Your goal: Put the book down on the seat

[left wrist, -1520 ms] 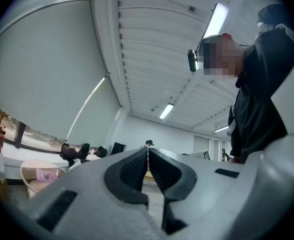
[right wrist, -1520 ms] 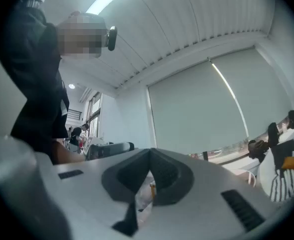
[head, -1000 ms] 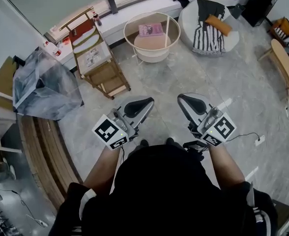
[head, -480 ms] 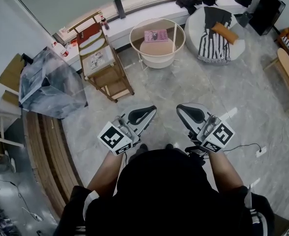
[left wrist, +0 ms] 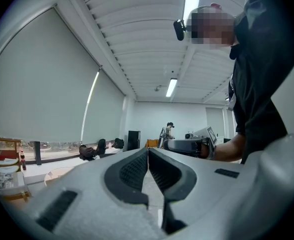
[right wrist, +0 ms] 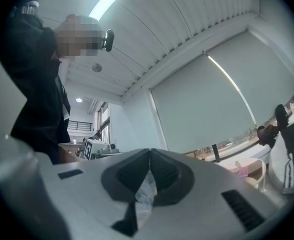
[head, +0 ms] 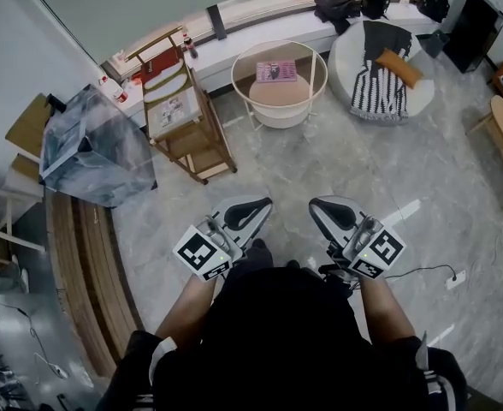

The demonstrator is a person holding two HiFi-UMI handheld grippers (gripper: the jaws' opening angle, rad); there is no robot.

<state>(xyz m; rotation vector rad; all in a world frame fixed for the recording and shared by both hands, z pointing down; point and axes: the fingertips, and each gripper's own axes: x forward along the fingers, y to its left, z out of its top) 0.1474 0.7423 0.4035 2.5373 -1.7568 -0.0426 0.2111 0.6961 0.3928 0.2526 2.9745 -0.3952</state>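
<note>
Grey marble-patterned floor (head: 337, 161) spreads ahead of me to a curved white window ledge (head: 251, 11). In front of the ledge stands a round white wire-framed desk (head: 273, 116), and the pink rectangular book (head: 277, 72) lies flat on its top. Just right of the desk sits a round white pouf (head: 346, 54) with a black-and-white striped throw (head: 375, 92) and an orange cushion (head: 399, 67). I take the pouf to be the seat, though the wooden folding chair (head: 187, 127) left of the desk could also be meant.

I hold 2 tools low in front of me, side by side and pointing roughly level toward the desk. The left hand-held gripper (head: 256, 205) has its jaws pressed together with nothing between them, and its own view confirms that. The right hand-held gripper (head: 322, 208) is the same, closed and empty.

The book lies straight ahead and well apart from both tools, about in line with the gap between them and a little toward the left one. Its long axis runs across my view, so a long edge faces me. By my reckoning the left tool is slightly nearer the book, while the right one sits on the pouf's side. The task has not begun: the book rests on the desk, untouched. Either pair of jaws must open before reaching it.
</note>
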